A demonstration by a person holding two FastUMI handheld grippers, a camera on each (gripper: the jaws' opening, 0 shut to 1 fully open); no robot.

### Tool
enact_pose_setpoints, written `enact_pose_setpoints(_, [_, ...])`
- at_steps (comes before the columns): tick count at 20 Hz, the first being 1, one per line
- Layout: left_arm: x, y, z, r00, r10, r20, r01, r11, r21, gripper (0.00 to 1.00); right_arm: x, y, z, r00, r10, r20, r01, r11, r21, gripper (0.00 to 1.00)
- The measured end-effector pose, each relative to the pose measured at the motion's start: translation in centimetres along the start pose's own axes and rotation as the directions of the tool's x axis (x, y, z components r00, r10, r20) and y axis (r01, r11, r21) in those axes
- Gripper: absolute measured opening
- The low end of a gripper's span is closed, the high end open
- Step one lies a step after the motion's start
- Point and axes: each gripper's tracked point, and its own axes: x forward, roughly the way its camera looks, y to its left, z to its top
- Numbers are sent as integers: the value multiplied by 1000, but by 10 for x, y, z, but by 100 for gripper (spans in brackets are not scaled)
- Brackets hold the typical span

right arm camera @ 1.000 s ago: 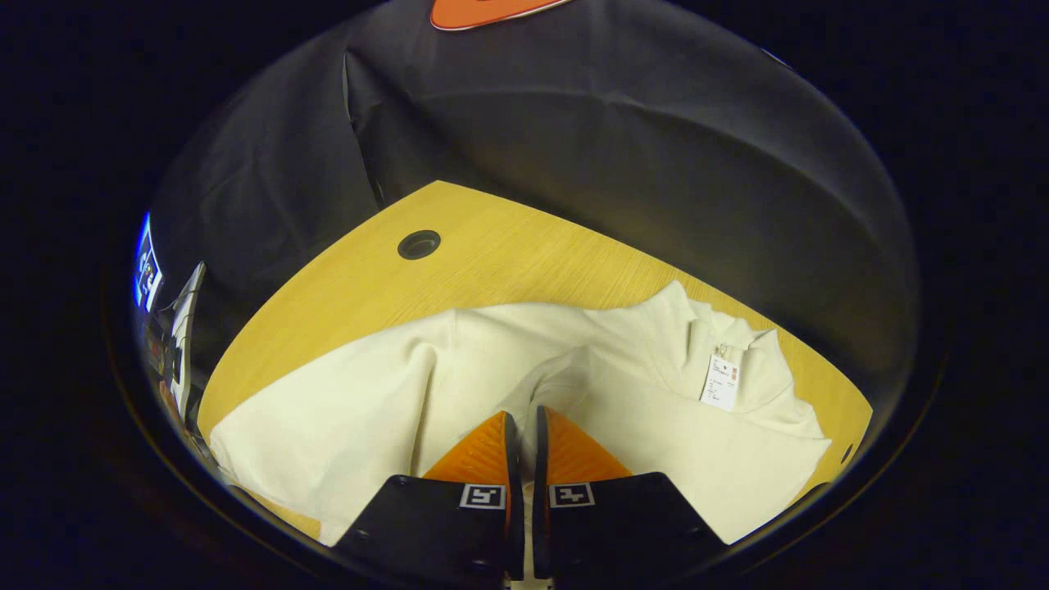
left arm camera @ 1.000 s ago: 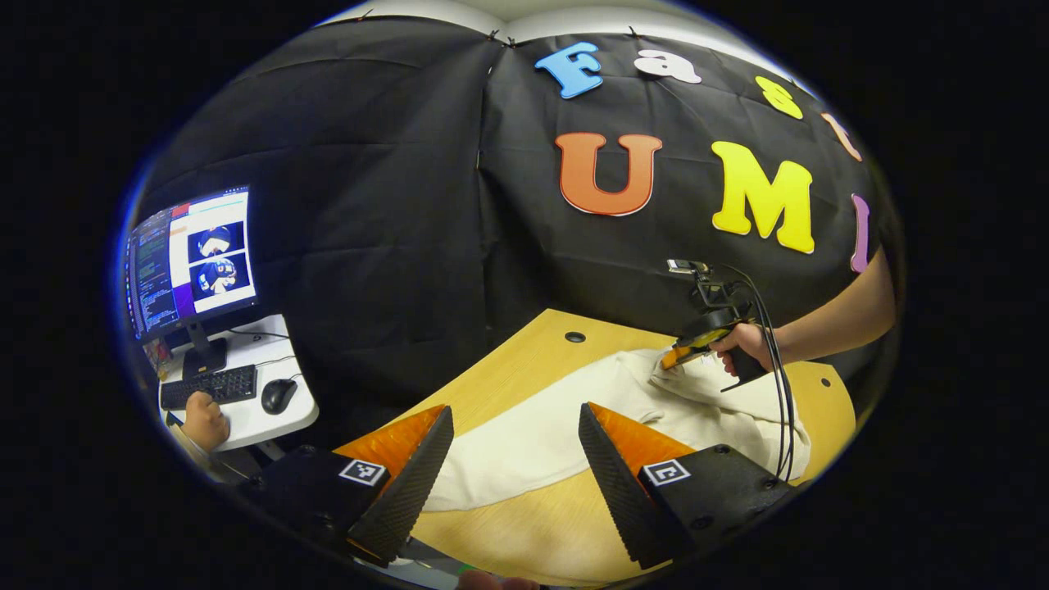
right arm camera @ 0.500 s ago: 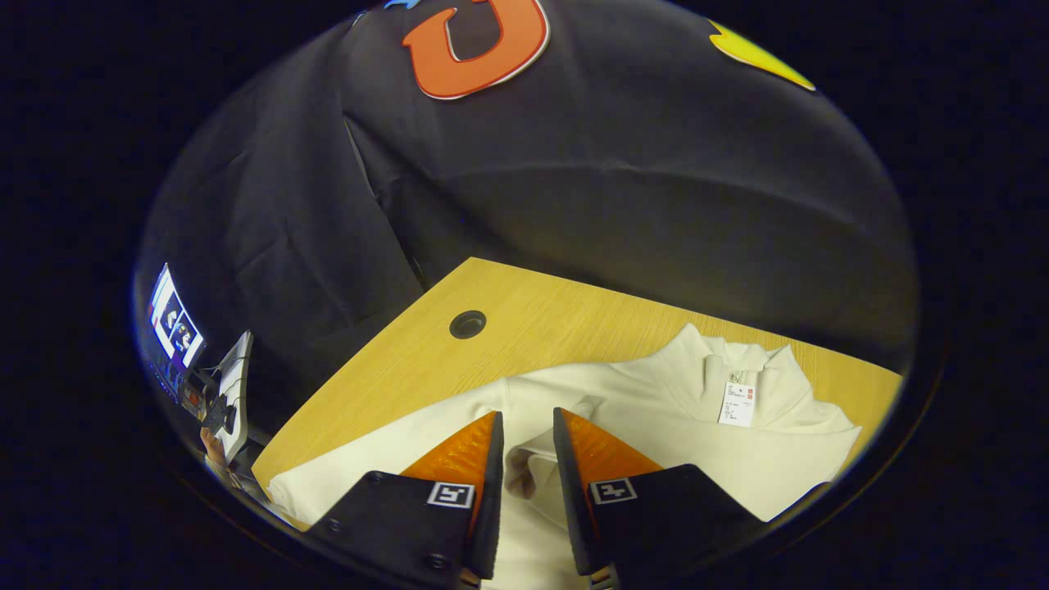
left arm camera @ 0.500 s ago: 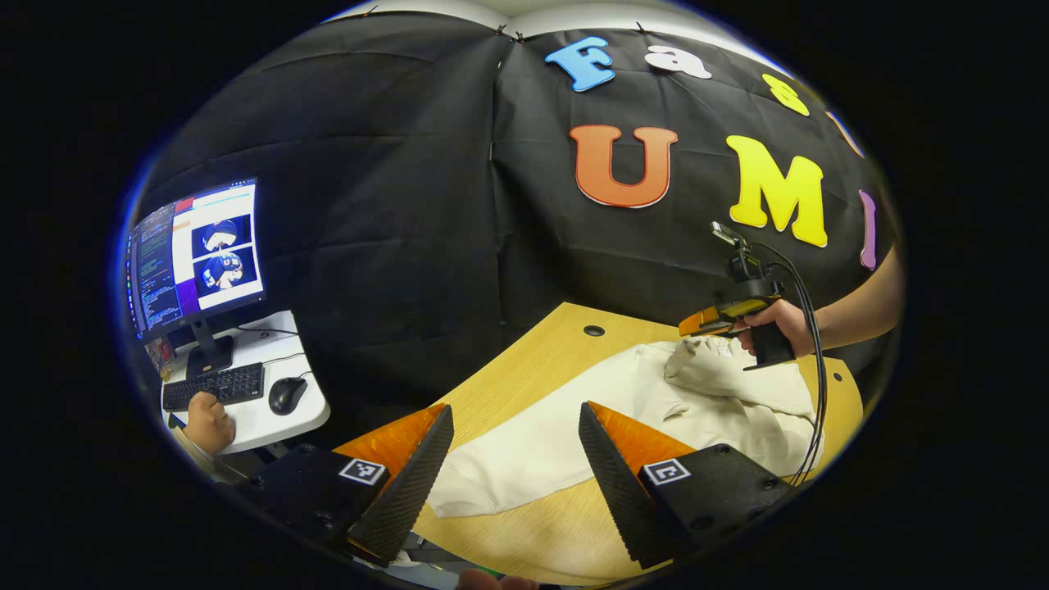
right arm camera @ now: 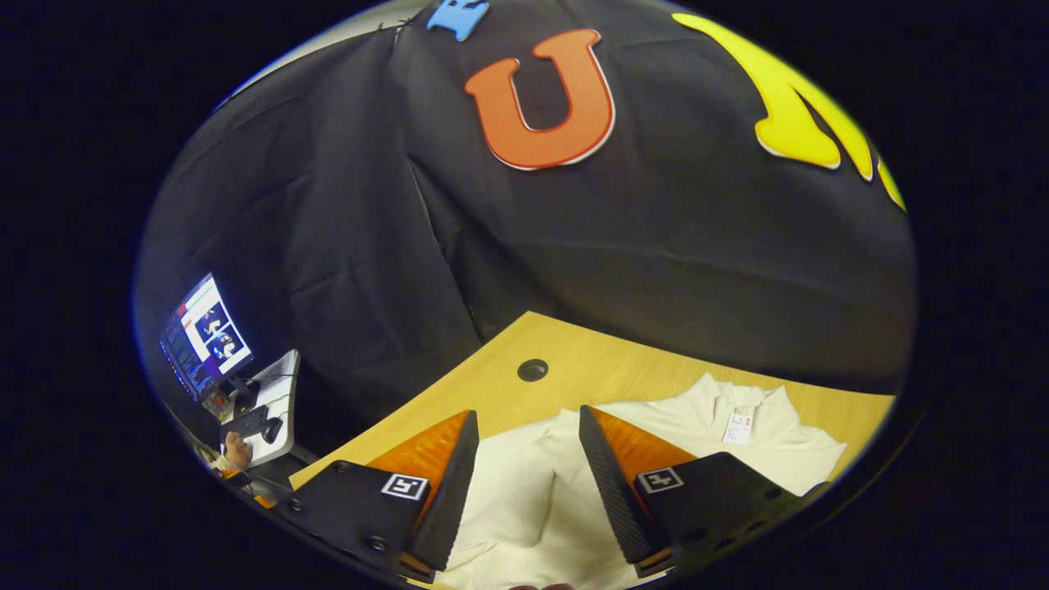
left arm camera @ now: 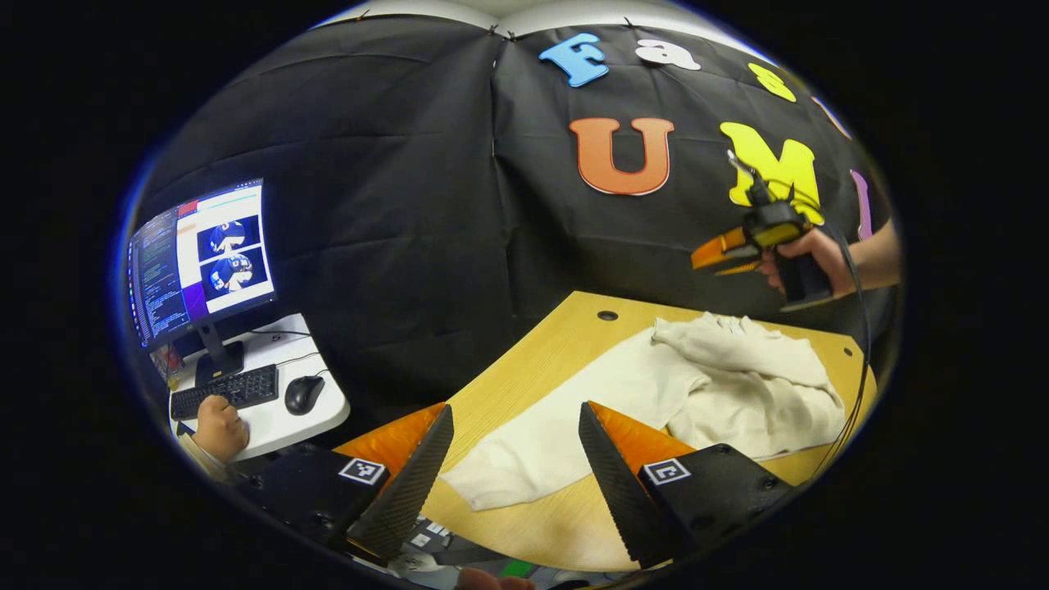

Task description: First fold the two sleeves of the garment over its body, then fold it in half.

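Left gripper view: left tongs [left arm camera: 515, 459] spread over garment [left arm camera: 656, 401] on table [left arm camera: 533, 360]; right tongs [right arm camera: 524, 475] spread, empty.

Cream garment [left arm camera: 606, 393] on a pale yellow wood-grain surface [left arm camera: 541, 360]; orange-and-black left claw [left arm camera: 512, 459] with ridged black pads.

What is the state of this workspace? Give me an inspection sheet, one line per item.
Surface: wooden table with a round hole near its far edge.
Job's things: cream garment lies on the table, one sleeve folded over its body.
Clutter: nothing seen on the table.
Grippers: left gripper open, low at the near edge; right gripper raised above the garment, open and empty in the right gripper view.
Cables: black cable hangs from the right gripper.
Surroundings: side desk with monitor, keyboard, mouse; a person's hand rests there.
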Motion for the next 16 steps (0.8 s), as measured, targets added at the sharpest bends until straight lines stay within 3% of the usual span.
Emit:
enact_pose_setpoints(4, [11, 15, -46, 996, -56, -64, 61, 995, 78, 98, -77, 38, 8, 996, 69, 54, -66, 997, -45, 80])
enact_pose_setpoints(7, [32, 21, -76, 986, -118, -114, 133, 981, 139, 98, -120, 44, -10, 996, 70, 55, -67, 996, -52, 77])
enact_pose_setpoints(10, [53, 25, -92, 977, -150, -154, 180, 961, 209, 100, -160, 25, -40, 999, 1, 36, 2, 995, -95, 80])
enact_pose_setpoints(11, [59, 24, -99, 971, -169, -168, 204, 954, 220, 100, -175, 25, -50, 1000, -8, 23, 10, 996, -94, 76])
enact_pose_setpoints(12, [64, 22, -105, 965, -185, -186, 225, 949, 223, 100, -187, 24, -63, 1000, -23, 4, 24, 996, -91, 81])
enact_pose_setpoints(16, [74, 19, -116, 944, -235, -232, 288, 928, 236, 100, -219, 11, -103, 993, -118, -31, 112, 984, -135, 81])
